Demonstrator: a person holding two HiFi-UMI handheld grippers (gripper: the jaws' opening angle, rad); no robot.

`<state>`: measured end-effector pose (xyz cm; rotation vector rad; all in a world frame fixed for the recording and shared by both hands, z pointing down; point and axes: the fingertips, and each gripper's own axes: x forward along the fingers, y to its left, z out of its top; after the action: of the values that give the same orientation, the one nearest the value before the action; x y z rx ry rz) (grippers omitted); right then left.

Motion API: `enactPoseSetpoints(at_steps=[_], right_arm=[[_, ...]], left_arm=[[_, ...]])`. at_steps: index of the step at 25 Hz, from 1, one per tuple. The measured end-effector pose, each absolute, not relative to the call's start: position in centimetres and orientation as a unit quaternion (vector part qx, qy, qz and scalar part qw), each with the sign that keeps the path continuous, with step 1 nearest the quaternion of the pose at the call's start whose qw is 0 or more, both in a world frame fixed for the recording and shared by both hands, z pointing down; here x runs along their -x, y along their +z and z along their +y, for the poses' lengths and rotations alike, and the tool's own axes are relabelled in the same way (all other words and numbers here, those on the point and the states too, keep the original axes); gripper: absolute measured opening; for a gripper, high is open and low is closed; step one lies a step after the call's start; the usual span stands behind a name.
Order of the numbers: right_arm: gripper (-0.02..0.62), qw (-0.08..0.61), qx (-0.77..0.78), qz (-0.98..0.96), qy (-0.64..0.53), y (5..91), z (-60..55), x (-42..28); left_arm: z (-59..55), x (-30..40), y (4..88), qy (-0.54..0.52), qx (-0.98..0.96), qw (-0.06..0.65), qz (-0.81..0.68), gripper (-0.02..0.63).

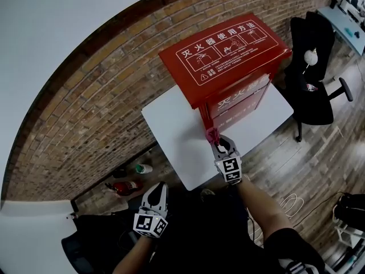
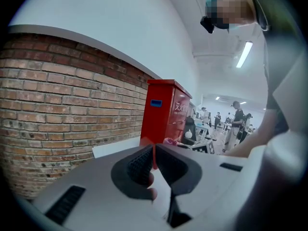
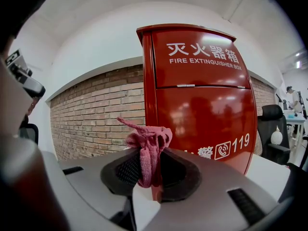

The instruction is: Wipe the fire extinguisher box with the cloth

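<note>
The red fire extinguisher box [image 1: 228, 56] stands upright on a white table [image 1: 171, 130] against the brick wall. My right gripper [image 1: 218, 145] is at the box's lower front corner, shut on a bunched pink cloth [image 1: 212, 135]. The cloth touches or nearly touches the red edge. In the right gripper view the cloth [image 3: 148, 146] sticks up between the pads of the right gripper [image 3: 150, 154], with the box front [image 3: 202, 90] just behind. My left gripper [image 1: 156, 194] hangs low, off the table's near-left side. Seen in its own view, the left gripper [image 2: 154, 150] is shut and empty, and the box [image 2: 163, 112] stands farther ahead.
A black office chair [image 1: 313, 67] stands right of the table. Near the wall base a red object [image 1: 128, 186] and a small bottle [image 1: 142, 168] lie on the floor. A pale cable [image 1: 291, 201] loops on the wood floor. Several people stand far off [image 2: 236, 121].
</note>
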<state>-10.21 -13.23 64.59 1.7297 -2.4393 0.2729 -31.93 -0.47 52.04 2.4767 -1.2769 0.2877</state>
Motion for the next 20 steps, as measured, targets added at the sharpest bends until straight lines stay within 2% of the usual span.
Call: enactPoseSetpoints(at_steps=[12, 20], right_arm=[[0.094, 0.085, -0.578, -0.805, 0.103, 68.1, -13.3, 10.6], [0.094, 0.089, -0.575, -0.808, 0.093, 67.9, -13.5, 9.7]], left_arm=[[0.1, 33.5, 53.6, 0.107, -0.864, 0.179, -0.457, 0.034], [-0.6, 31.5, 54.6, 0.1, -0.872, 0.182, -0.443, 0.034]])
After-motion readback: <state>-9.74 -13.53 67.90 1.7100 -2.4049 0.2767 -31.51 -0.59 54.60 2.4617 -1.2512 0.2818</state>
